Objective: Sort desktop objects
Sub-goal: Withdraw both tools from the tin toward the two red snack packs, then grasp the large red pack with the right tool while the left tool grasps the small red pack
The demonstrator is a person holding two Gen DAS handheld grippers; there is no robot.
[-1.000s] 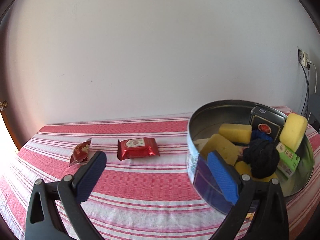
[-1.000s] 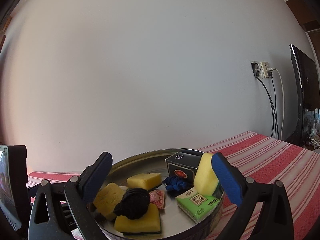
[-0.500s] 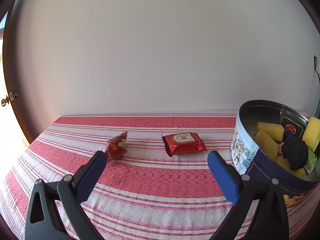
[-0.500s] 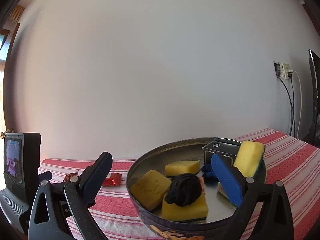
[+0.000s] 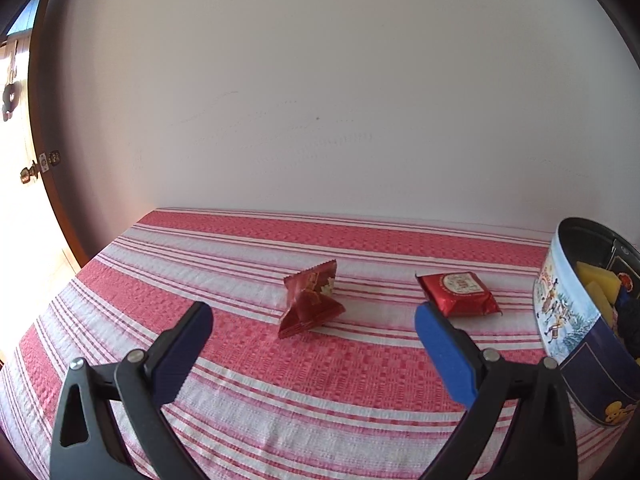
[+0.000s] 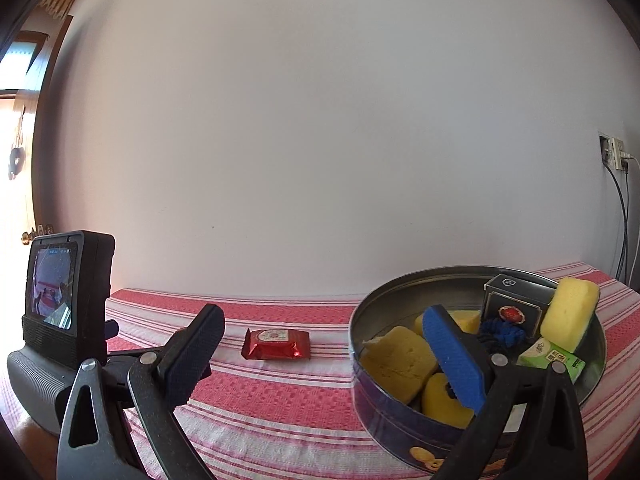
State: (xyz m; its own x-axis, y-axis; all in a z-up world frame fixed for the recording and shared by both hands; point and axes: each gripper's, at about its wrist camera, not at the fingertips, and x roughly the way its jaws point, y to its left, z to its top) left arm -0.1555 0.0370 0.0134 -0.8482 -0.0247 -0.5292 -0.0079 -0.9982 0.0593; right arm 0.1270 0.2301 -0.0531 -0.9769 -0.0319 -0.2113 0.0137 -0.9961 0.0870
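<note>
We see a table under a red and white striped cloth (image 5: 320, 384), with two red snack packets left outside a round tin (image 6: 384, 412) that already holds yellow sponges (image 6: 394, 362) and small boxes.

Our left gripper (image 5: 310, 330) hangs above the cloth with its jaws spread wide and nothing between them. The crumpled red packet (image 5: 310, 300) lies straight ahead of that gap, near the middle — it stands up in a peaked, tent-like shape, its crimped top edge leaning up and to the right, its base running roughly left to right across the gap.

The flat red packet (image 5: 458, 294) lies just past the tip of the left gripper's right finger, flat on the cloth, its long axis running left to right and angled slightly away; the tin stands beyond it on the right.

Our right gripper (image 6: 322, 342) is also wide open and empty, held over the near edge of the tin, with the flat packet ahead in its gap.

We judge the left gripper nearer to the crumpled packet, so a forward, downward reach would bracket it.
</note>
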